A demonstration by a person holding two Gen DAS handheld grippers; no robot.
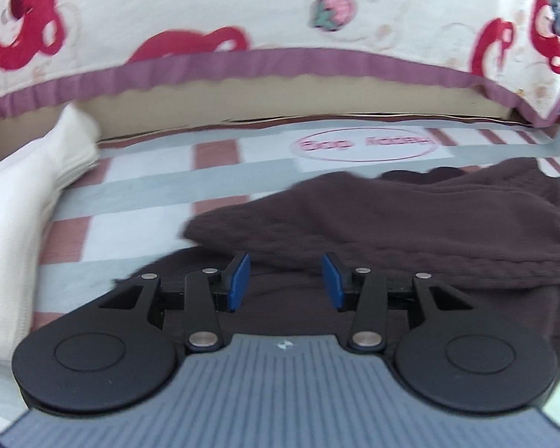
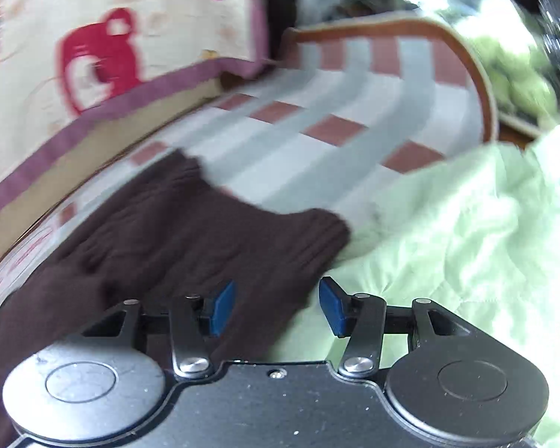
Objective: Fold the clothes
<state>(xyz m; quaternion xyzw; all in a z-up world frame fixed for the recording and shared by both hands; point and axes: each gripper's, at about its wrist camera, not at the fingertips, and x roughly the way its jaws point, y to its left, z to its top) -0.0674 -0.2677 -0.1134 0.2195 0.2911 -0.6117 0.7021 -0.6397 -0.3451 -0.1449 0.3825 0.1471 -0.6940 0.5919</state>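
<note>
A dark brown knitted garment lies rumpled on a checked red, grey and white mat. My left gripper is open, its blue pads just above the garment's near edge, holding nothing. In the right wrist view the same brown garment stretches from lower left toward the middle, its ribbed end beside a pale green cloth. My right gripper is open, over the brown garment's right edge where it meets the green cloth.
A white folded cloth lies at the left of the mat. A cushion with red bear print and purple trim runs along the back, also in the right wrist view. The mat's brown rim curves at the right.
</note>
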